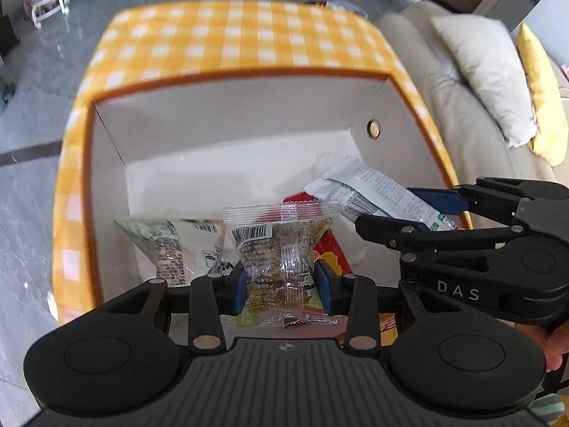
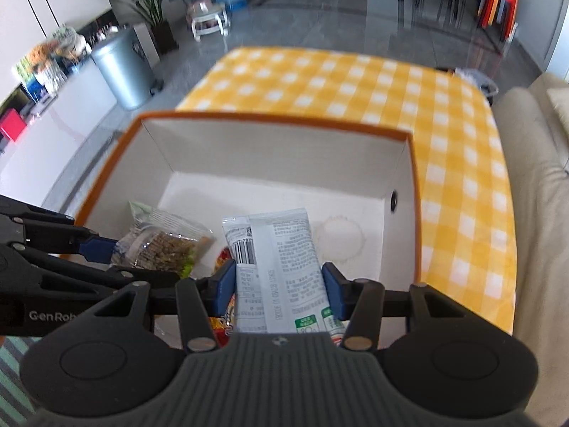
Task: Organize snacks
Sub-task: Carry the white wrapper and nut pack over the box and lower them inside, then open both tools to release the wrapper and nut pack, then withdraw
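Clear snack packet between left hand-held gripper pads.

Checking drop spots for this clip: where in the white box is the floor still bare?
Bare floor runs along the far wall of the orange-rimmed white box and toward its right wall with the round hole. The near-left is crowded: green-white packet, red packet, and the left gripper's clear snack pack; the right gripper holds a white wrapper.

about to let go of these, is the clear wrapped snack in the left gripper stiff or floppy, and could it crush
The clear snack packet probably flops at its crinkled film ends, which stick out unsupported past the left gripper. The brown block inside looks stiffer, holding the packet upright over the white box. It looks light and possibly crumbly.
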### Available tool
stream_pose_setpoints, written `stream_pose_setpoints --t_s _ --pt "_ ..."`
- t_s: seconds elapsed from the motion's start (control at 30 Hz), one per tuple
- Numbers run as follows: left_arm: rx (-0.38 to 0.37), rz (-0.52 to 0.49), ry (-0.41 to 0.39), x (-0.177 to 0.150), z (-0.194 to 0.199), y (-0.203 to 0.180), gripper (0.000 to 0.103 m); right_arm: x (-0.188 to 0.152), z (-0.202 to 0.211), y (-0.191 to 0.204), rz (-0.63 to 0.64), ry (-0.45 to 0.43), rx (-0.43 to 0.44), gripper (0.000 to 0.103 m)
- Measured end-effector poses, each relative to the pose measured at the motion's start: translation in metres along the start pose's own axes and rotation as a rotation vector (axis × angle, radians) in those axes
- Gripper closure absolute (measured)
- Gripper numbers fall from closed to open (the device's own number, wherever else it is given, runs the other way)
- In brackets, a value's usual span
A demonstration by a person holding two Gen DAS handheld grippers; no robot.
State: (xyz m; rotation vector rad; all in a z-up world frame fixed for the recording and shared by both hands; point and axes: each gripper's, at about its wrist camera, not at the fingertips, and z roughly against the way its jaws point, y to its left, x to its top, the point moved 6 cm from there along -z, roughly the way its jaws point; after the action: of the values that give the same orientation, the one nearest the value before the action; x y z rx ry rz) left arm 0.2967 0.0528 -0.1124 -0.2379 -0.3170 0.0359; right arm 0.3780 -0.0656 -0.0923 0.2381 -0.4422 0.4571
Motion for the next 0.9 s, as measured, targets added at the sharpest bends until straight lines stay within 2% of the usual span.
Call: stream_pose_setpoints --t_s 0.33,0.5,0.73,0.9 --pt "0.105 -0.050 0.122 -0.002 -0.030 0.003 0.060 -0.011 -0.039 0.002 0.047 0.156 -0.064 0.053" --pt "0.129 -0.059 0.173 -0.003 -0.039 0.005 0.060 -0.015 -0.049 0.005 0.063 0.211 -0.074 0.054" --pt "0.153 -0.076 0.188 -0.002 -0.044 0.005 0.059 -0.014 -0.053 0.008 0.098 0.259 -0.090 0.054" --pt "0.166 -0.074 0.182 -0.003 -0.040 0.007 0.052 -0.011 -0.055 0.005 0.110 0.267 -0.134 0.053"
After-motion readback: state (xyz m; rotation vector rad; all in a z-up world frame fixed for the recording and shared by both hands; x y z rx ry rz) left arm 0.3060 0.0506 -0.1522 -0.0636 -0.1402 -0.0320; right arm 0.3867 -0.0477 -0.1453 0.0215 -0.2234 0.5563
